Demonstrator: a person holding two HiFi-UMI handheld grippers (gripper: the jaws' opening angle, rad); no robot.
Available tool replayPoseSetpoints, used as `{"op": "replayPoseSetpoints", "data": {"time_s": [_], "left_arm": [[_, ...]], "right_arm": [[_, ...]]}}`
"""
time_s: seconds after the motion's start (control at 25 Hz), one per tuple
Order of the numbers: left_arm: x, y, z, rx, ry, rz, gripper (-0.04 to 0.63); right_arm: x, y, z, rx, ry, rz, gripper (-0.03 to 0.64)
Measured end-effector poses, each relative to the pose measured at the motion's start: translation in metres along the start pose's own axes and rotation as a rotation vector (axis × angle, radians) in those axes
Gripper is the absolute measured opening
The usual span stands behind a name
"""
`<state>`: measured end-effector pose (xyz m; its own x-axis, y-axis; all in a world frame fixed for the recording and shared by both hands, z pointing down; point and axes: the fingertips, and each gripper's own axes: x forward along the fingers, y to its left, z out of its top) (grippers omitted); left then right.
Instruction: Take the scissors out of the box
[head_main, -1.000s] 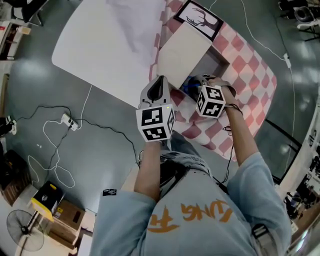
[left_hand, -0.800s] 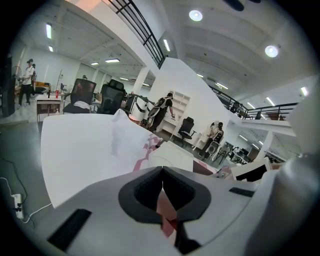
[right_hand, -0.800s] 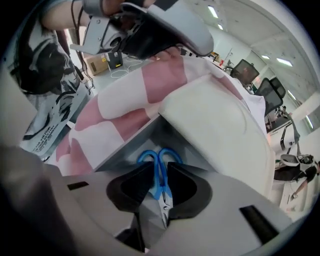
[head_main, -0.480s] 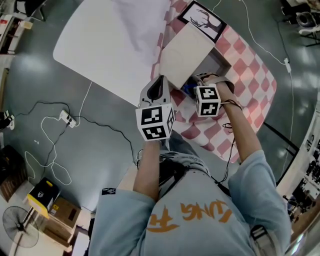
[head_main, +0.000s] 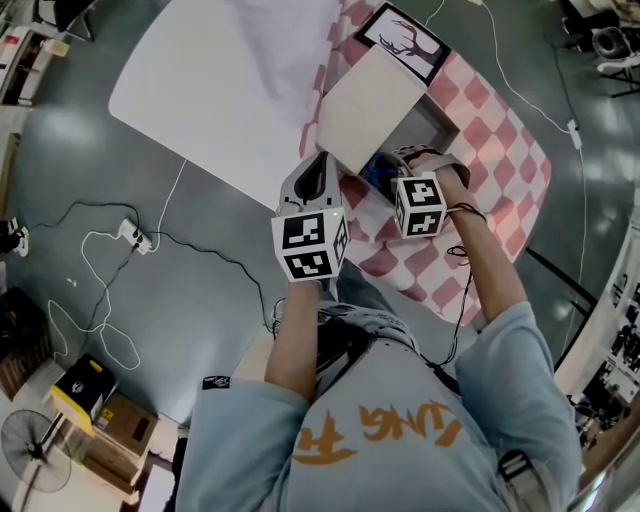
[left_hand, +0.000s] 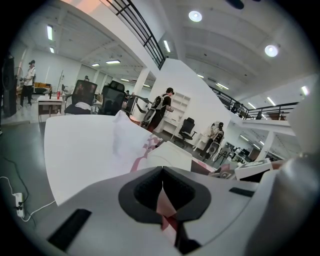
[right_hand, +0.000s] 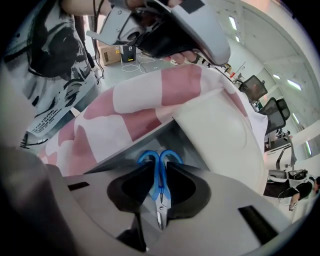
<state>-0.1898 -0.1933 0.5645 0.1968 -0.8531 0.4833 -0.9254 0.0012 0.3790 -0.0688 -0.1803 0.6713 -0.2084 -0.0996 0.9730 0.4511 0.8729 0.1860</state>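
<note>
The blue-handled scissors (right_hand: 159, 172) sit between the jaws of my right gripper (right_hand: 159, 200), which is shut on them. Their loops point away from the camera and the metal blades point back toward it. Behind the loops is the grey inside of the open box (right_hand: 150, 141), with its white lid (right_hand: 225, 135) leaning to the right. In the head view the right gripper (head_main: 388, 172) is at the box's (head_main: 432, 122) near edge, and a bit of the blue scissors (head_main: 374, 172) shows. My left gripper (head_main: 318, 178) hovers just left of the box, shut with nothing in it (left_hand: 162, 186).
The box stands on a red-and-white checked cloth (head_main: 495, 150), beside a framed deer picture (head_main: 402, 38). A white sheet (head_main: 220, 80) covers the table's left part. Cables and a power strip (head_main: 133, 237) lie on the floor at left. People and office chairs are far behind.
My right gripper has shifted slightly toward me with the scissors, and more blue shows at the box's edge. The left gripper has stayed put.
</note>
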Motion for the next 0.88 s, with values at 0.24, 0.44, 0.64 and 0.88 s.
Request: {"op": "replayPoseSetpoints", "data": {"time_s": [0.24,0.44,0.64,0.88], "left_arm": [[-0.005,-0.008,-0.003,0.005,-0.003,-0.003,0.02],[-0.007,-0.019,-0.001,0.019,-0.01,-0.013,0.02],[-0.007,-0.035,0.0,0.04,-0.014,-0.027,0.02],[-0.012,-0.055,0.002,0.062,-0.027,-0.046,0.02]], "right_arm": [[-0.018,-0.005,0.001,0.056,-0.046,-0.11,0.077],[-0.04,-0.014,0.0,0.187,-0.118,-0.194,0.077],[-0.065,-0.025,0.002,0.361,-0.237,-0.284,0.077],[-0.093,-0.034,-0.006,0.611,-0.365,-0.406,0.077]]}}
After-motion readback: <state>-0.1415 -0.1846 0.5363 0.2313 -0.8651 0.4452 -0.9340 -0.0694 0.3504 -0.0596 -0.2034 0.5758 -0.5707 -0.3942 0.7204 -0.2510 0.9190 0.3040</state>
